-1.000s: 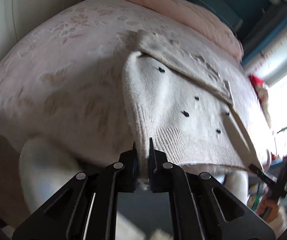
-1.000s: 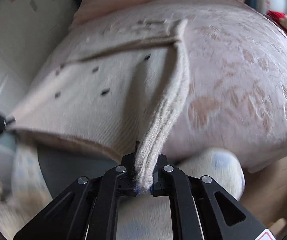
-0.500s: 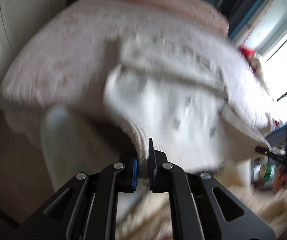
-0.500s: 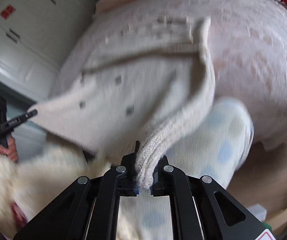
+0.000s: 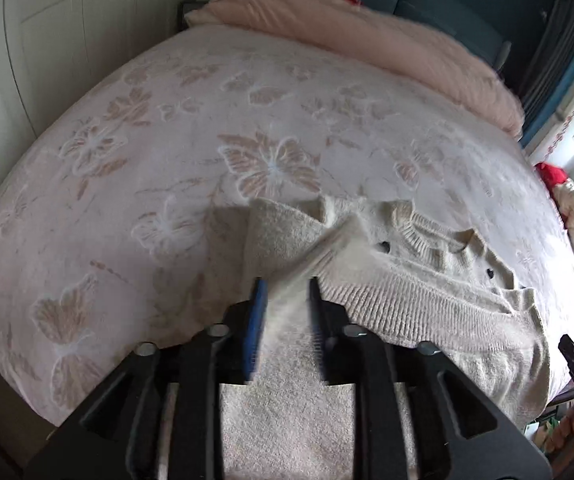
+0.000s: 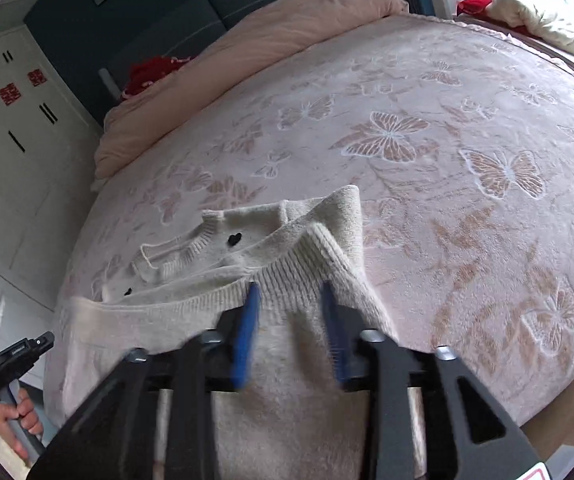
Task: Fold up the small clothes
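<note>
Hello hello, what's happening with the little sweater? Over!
Left gripper and right gripper both opening, knit between jaws. Cream sweater folded over on butterfly bedspread. Nothing in the way.

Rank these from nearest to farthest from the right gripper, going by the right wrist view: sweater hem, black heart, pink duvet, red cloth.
1. Sweater hem: between the opening jaws of the right gripper.
2. Black heart: just past the hem, upper left.
3. Pink duvet: along the bed's far end.
4. Red cloth: behind the duvet, against the dark wall.
</note>
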Demonstrator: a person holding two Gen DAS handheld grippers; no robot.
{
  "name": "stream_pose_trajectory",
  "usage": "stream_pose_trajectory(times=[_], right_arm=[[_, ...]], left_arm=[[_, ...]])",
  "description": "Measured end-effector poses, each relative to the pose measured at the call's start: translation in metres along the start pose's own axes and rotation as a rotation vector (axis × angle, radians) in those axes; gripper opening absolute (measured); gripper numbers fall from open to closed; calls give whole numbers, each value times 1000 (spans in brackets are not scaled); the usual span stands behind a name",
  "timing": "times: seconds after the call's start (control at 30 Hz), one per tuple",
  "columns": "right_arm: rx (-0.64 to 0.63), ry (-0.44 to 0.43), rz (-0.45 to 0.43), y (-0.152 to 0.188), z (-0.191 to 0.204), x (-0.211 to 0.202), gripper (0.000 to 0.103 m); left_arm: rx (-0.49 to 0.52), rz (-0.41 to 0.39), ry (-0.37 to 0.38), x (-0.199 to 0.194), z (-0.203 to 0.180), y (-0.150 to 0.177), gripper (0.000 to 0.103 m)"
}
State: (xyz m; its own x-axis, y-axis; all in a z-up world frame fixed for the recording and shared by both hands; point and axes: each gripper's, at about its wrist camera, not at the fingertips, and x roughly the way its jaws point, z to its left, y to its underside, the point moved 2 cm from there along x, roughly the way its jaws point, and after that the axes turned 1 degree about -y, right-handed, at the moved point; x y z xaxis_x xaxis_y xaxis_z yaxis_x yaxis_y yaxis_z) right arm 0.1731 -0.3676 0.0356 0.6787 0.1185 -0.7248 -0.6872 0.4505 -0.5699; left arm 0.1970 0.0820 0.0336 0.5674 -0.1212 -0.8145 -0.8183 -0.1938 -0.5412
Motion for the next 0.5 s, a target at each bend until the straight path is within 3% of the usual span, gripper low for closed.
stream_pose_trajectory(times=[0.07, 0.1, 0.17, 0.3, 0.43, 0.47, 0.5], right_arm=[[-46, 18, -43, 13, 5, -14, 59], [-75, 29, -51, 18, 10, -19, 64], [-127, 50, -41, 23, 13, -16, 73], [-171, 97, 9, 14, 10, 17, 73], [-122, 120, 81, 2, 1, 56, 73], [-120, 124, 86, 0, 0, 63, 71], [-123, 141, 107, 1, -2, 73, 57]], left_arm=[[16, -49, -20, -15, 4, 8, 84], [25, -77, -18, -21, 6, 10, 88], [64, -90, -4, -19, 6, 12, 89], [117, -17, -11, 15, -5, 5, 89], [92, 82, 7, 60, -8, -2, 87], [88, 92, 18, 65, -9, -1, 77], [82, 108, 51, 72, -10, -2, 68]])
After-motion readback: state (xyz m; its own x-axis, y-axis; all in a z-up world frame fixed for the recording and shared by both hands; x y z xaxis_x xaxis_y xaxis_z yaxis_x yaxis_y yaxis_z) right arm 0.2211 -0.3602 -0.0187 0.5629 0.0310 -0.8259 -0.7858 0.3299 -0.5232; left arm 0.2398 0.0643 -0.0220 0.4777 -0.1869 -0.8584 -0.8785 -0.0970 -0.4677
